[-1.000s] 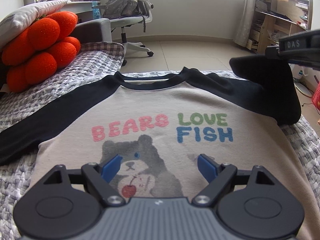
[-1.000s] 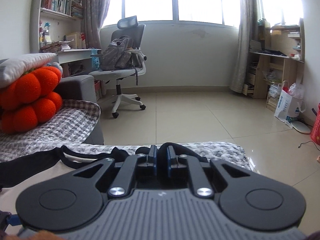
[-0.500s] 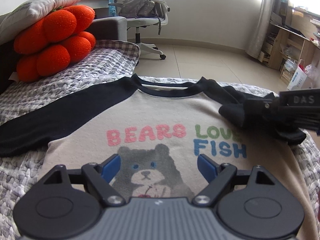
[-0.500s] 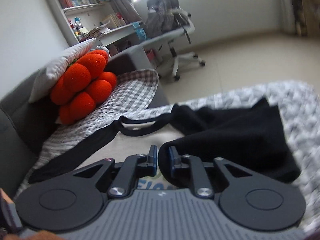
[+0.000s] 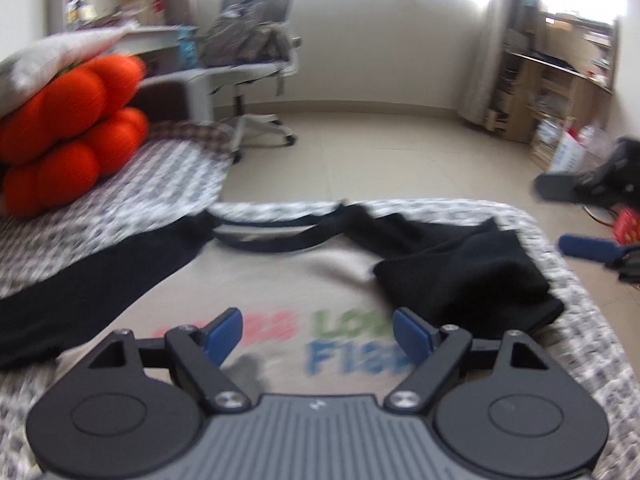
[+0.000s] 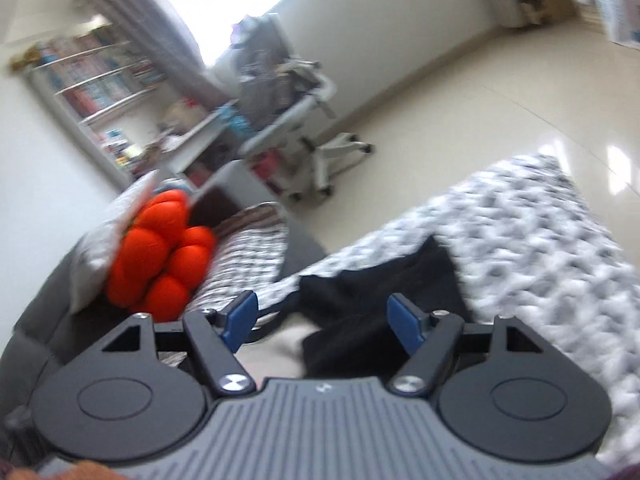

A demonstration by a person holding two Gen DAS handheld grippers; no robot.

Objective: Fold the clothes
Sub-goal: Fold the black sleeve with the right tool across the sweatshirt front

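Your left gripper (image 5: 318,334) hangs over the near part of the shirt (image 5: 280,280) with its blue pads wide apart and nothing between them — only the blurred printed lettering shows in the gap. Your right gripper (image 6: 322,322) is opening its jaws; the black sleeve (image 6: 360,300) lies beyond and below the pads, and they do not press on it. From the left wrist view the right gripper (image 5: 592,216) sits at the far right edge, off the cloth, its fingers spread.

The shirt lies face up on the grey-and-white knitted blanket (image 5: 580,340), its beige body toward you and its dark collar away. Its right sleeve (image 5: 460,276) is folded in over the right side of the chest, bunched and uneven. The left sleeve (image 5: 88,288) stretches out flat to the left.

Farther left, an orange lumpy cushion (image 5: 76,136) rests under a pale pillow (image 5: 60,56). Beyond the blanket's far edge is tiled floor, then an office chair (image 5: 256,68) with a bag on it — and wooden shelves (image 5: 560,80) at the far right.
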